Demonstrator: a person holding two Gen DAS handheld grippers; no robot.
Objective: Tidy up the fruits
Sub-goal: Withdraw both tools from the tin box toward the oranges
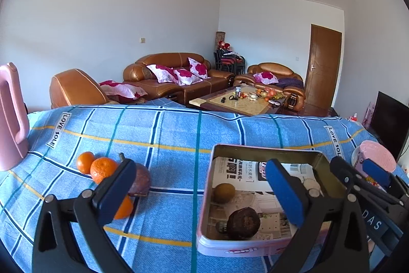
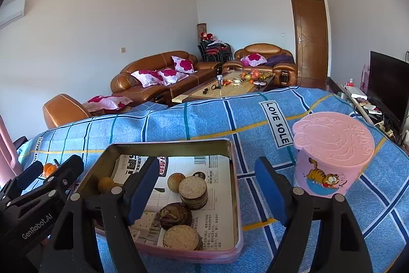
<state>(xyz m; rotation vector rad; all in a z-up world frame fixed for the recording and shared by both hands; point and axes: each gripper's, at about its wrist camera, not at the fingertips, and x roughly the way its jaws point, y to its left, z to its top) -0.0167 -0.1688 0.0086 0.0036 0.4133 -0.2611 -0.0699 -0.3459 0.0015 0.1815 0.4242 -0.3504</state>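
Observation:
A pink tin lined with newspaper sits on the blue checked cloth. It holds a round brown fruit and a dark brown fruit. Left of the tin lie two oranges, a dark purple fruit and another orange, partly hidden by a finger. My left gripper is open and empty, spanning the loose fruit and the tin's left part. My right gripper is open and empty over the tin, above a dark fruit and stacked round biscuits.
A pink lidded cup with a cartoon cat stands right of the tin. A pink jug stands at the far left. The cloth drops off at the far edge, with sofas and a coffee table beyond.

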